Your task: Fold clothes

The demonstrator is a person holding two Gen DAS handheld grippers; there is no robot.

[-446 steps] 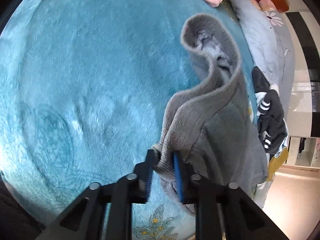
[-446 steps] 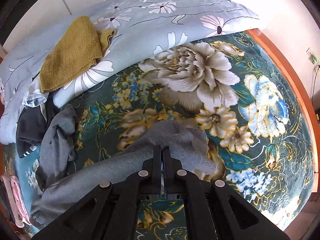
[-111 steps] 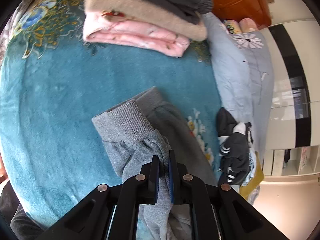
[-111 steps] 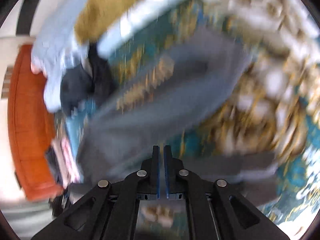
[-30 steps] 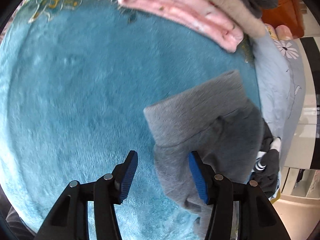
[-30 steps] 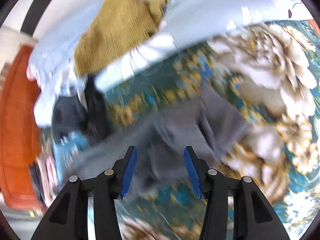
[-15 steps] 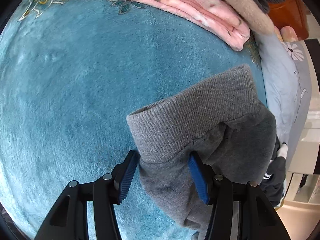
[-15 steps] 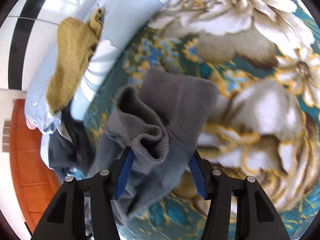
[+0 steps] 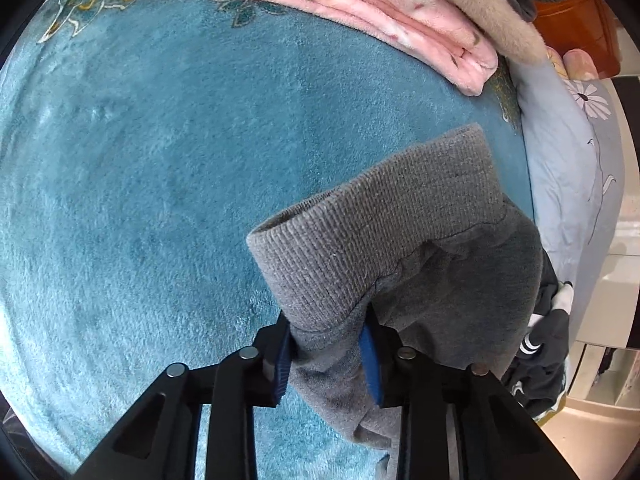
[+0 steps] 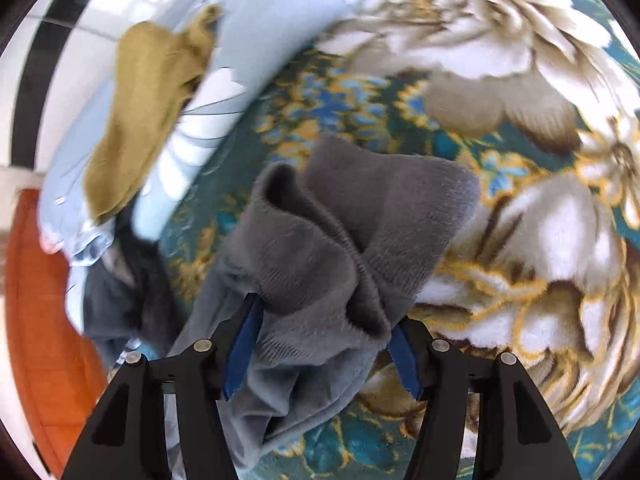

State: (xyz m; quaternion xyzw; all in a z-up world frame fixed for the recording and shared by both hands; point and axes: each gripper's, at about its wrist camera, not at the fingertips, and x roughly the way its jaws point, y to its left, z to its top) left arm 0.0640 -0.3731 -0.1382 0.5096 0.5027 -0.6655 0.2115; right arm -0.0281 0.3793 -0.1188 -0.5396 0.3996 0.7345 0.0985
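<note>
Two grippers, one grey garment, and both are set up at a corner of it, so I'd call this the grab before a fold. The grey sweatpants [image 9: 420,264] lie on the teal floral blanket [image 9: 160,180], with the folded pink-and-beige stack [image 9: 380,12] further off beyond the ribbed cuff.

The left gripper [image 9: 326,354] has its blue pads pressed against bunched fabric just below that cuff. The gap is narrow and the cloth fills it, so I read that as clamped on. The right gripper [image 10: 320,354] is at the other end, jaws a good way apart, with a scrunched fold of the sweatpants sitting between them. The pads look to be touching cloth on both sides, but I can't tell if it's actually pinching yet. The view is a bit smeared too.

My guess for the next move: the right one needs to close firmly on that fold, then both lift together and carry the end over evenly. The fleece is thick and floppy, so a shallow bite could slip.
</note>
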